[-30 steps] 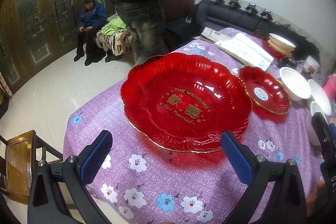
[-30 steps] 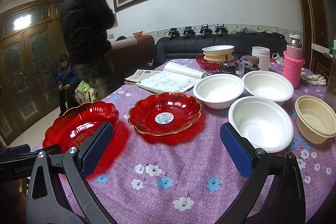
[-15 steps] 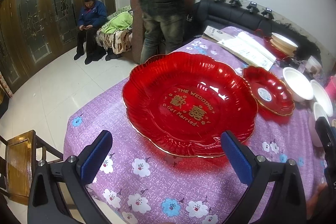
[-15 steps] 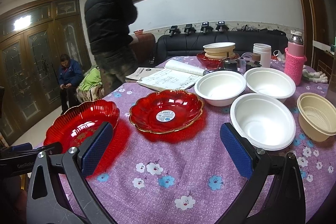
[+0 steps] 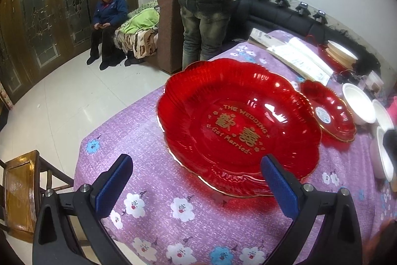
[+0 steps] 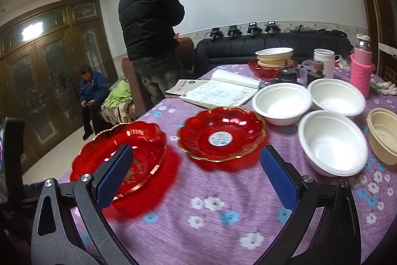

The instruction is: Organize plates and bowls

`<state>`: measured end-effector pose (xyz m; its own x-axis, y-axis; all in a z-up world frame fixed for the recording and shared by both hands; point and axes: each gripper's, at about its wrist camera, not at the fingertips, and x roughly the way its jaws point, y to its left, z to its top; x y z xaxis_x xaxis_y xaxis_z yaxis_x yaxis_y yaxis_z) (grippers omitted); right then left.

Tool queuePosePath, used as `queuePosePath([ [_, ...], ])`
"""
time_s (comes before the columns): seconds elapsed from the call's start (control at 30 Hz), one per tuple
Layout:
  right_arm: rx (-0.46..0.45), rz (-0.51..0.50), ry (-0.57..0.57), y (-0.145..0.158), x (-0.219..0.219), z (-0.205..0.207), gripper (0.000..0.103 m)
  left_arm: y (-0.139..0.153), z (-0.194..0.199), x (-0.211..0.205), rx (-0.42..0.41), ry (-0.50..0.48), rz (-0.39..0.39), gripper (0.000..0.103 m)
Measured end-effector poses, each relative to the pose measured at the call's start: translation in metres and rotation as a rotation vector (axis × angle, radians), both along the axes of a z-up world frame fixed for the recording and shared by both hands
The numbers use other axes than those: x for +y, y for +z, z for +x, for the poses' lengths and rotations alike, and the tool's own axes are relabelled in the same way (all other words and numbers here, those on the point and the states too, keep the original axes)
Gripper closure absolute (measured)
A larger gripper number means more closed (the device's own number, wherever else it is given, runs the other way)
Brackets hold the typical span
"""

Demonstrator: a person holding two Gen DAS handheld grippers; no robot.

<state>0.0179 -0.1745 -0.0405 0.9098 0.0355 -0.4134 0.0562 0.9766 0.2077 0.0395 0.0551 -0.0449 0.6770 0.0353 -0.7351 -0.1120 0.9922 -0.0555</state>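
A: Left wrist view first; the left gripper hangs with its blue pads spread wide and nothing between them; the right pad overlaps the near rim of the large red plate, though I cannot tell whether it touches.

B: How close is that plate to the table's edge?

A: Near the corner of the purple floral tablecloth; its far rim reaches almost to the cloth's edge, with bare cloth on the near side and a wooden chair beyond the corner.

B: And the right wrist view?

A: Right gripper also spread, holding nothing; open cloth lies straight ahead of it; the small red plate sits just beyond, between the large plate and three white bowls; a beige bowl stands at the right edge, just beside the nearest white one.

B: How do the plates look?

A: Both translucent red, scalloped, gold-rimmed; the large one carries gold lettering, "THE WEDDING" and "Get Married"; the small one has a round white sticker at its centre; they lie close but apart; an open notebook lies behind them.
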Motion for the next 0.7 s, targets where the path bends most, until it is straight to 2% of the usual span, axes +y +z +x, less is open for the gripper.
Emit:
queuePosePath([
  [0.23, 0.068, 0.108, 0.023, -0.001, 0.012, 0.033, 0.000, -0.001, 0.009, 0.012, 0.010, 0.019, -0.012, 0.000],
  [0.7, 0.184, 0.145, 0.008, -0.020, 0.025, 0.065, 0.000, -0.016, 0.033, 0.021, 0.074, 0.051, -0.001, 0.000],
])
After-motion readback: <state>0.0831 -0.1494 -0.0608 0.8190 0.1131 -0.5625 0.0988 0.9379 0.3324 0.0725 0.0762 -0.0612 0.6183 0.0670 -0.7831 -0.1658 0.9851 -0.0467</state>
